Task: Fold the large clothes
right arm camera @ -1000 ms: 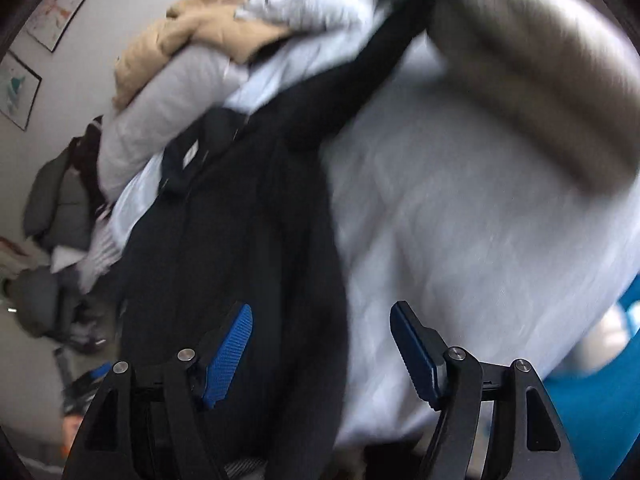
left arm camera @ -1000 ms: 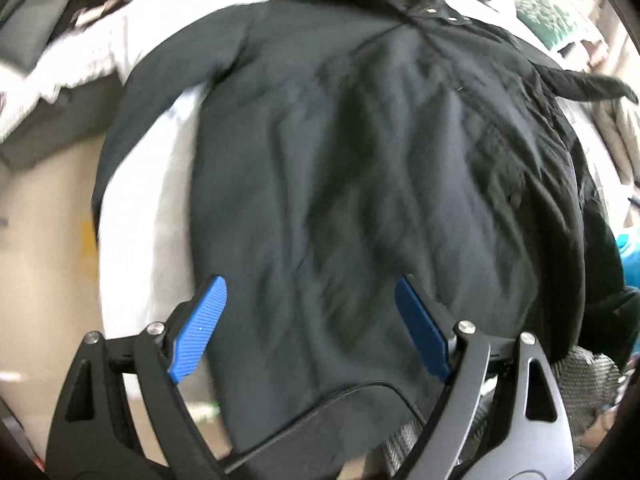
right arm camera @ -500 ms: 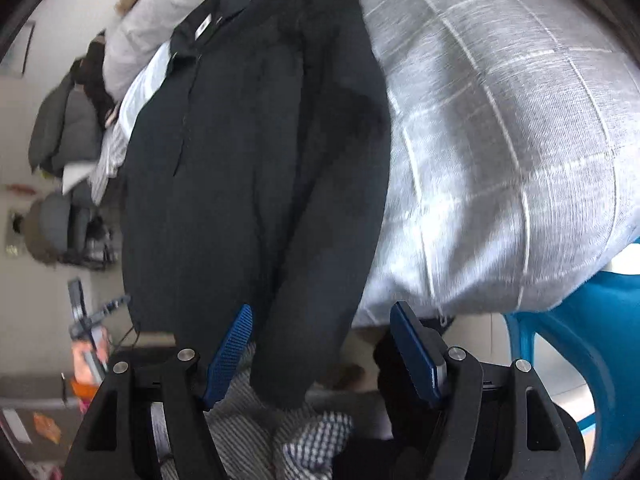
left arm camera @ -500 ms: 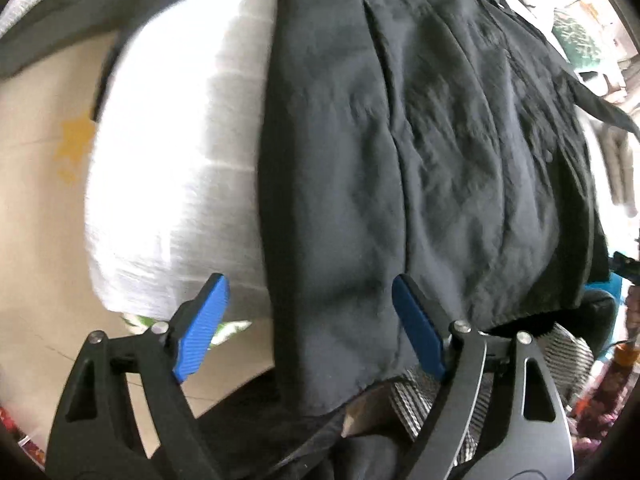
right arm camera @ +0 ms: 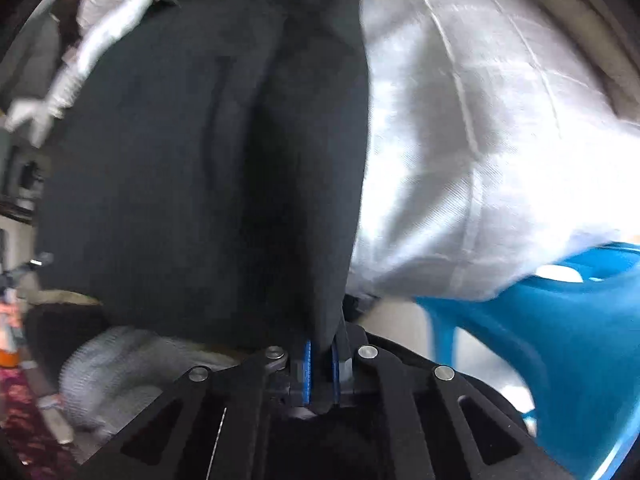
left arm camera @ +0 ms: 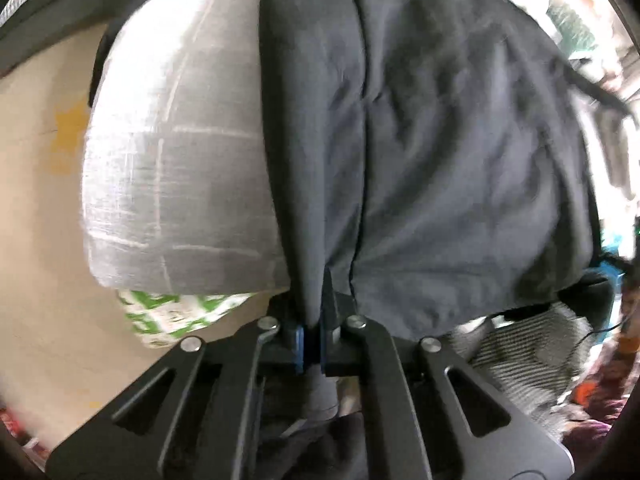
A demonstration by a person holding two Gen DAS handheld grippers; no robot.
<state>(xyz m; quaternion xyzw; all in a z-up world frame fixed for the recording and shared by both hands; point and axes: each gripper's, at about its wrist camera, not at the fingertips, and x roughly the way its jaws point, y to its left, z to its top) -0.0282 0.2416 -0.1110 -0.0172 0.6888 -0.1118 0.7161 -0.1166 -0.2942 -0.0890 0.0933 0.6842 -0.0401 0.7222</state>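
Left wrist view: the left gripper [left arm camera: 313, 344] has its jaws clamped on the bottom hem of the black shirt [left arm camera: 432, 152], a pinch of fabric pressed between the blue pads [left arm camera: 298, 342]. The shirt lies spread flat over a grey checked cushion [left arm camera: 168, 168], its far end running toward the top of the frame. A green-and-white patterned cloth [left arm camera: 168, 316] peeks out under the cushion.

Right wrist view: the right gripper [right arm camera: 321, 372] is likewise closed tight on the shirt's lower edge [right arm camera: 180, 160], near the side that borders the bare cushion [right arm camera: 480, 140]. A blue plastic chair [right arm camera: 540, 320] stands just beside.

Progress looks early: both lower corners are gripped, but no fold is visible yet. Lifting the hem toward the far end and the later folds all appear to remain.
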